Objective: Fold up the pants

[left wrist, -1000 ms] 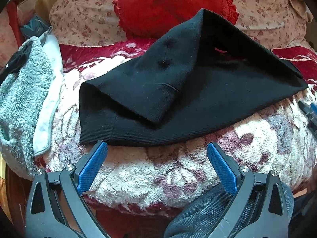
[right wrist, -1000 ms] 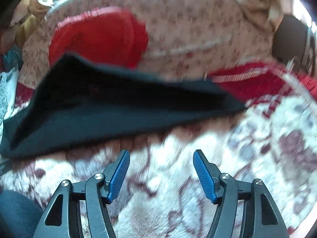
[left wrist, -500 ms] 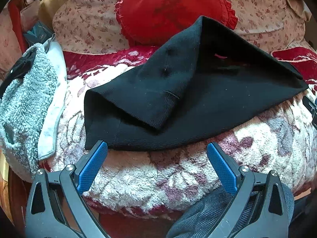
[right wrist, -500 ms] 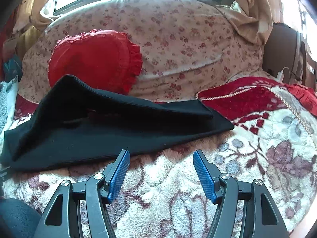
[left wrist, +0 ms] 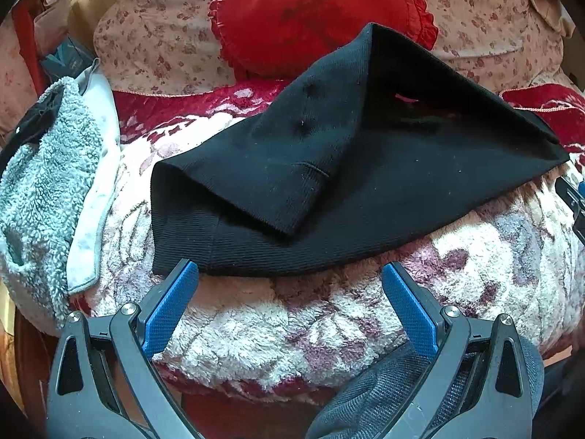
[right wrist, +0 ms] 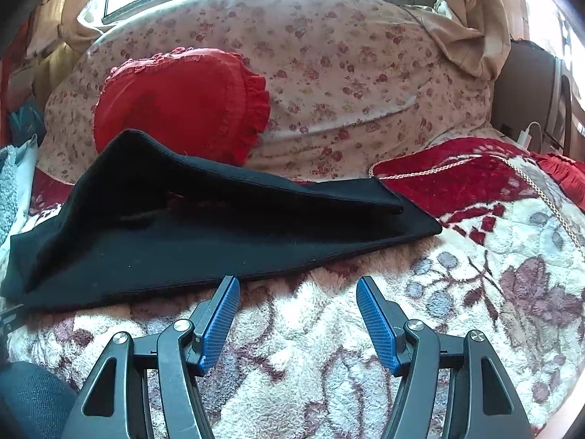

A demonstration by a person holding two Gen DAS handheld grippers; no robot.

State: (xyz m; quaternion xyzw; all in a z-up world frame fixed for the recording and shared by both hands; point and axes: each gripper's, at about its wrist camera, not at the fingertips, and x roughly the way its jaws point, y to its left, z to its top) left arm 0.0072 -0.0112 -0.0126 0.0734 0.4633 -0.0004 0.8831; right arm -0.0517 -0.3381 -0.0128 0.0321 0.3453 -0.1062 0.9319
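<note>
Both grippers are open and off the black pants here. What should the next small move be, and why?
Probably ease the left gripper forward to the near left corner of the black pants. Its fingers sit open just short of that hem, the right gripper holds nothing, and one layer lies unevenly over the other.

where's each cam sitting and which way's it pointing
Left wrist: on the left gripper, open, looking forward at the black pants' left end.
Right wrist: on the right gripper, open, facing the pants' near edge towards their right end.
Both show the pants, red cushion and floral blanket.
</note>
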